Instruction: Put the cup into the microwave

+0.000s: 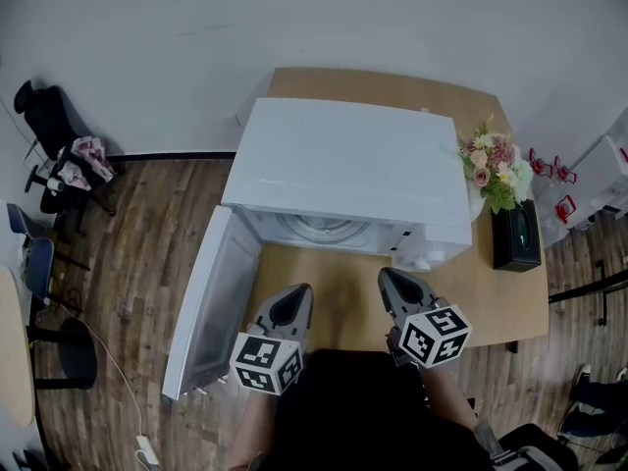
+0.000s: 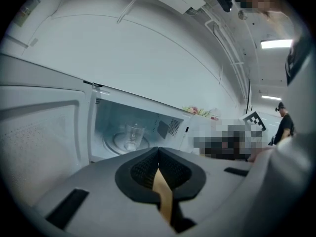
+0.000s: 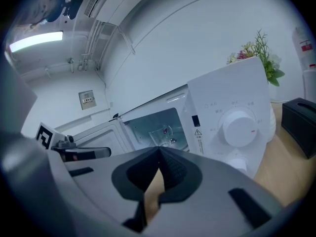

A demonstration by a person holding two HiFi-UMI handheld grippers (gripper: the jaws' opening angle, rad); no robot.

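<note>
1. Holds a gripper in each hand, low and near, just in front of the open white microwave (image 1: 353, 165).
2. Stretches both forearms out side by side, with a marker cube (image 1: 266, 363) on the near end of each gripper.
3. Points the left gripper (image 1: 303, 288) at the far side, toward the microwave's open front, tipped a little down.
4. Has the left gripper's (image 2: 158, 150) jaws pressed together, with nothing between them.
5. Points the right gripper (image 1: 385, 274) the same way, just to the right of the left one and apart from it.
6. Has the right gripper's (image 3: 159, 149) jaws pressed together too, with nothing in them.
7. Shows the clear cup (image 2: 132, 135) standing up on the round glass plate (image 1: 324, 230) inside the microwave, far from both grippers.
8. Shows the same cup (image 3: 162, 134) through the open front from the right gripper view, left of the big white knob (image 3: 238, 128).
9. Has the door (image 1: 211, 302) swung wide open to the left.
10. Rests the microwave on a wooden table (image 1: 491, 287), with flowers (image 1: 496, 170) and a black box (image 1: 516, 235) on the right.
</note>
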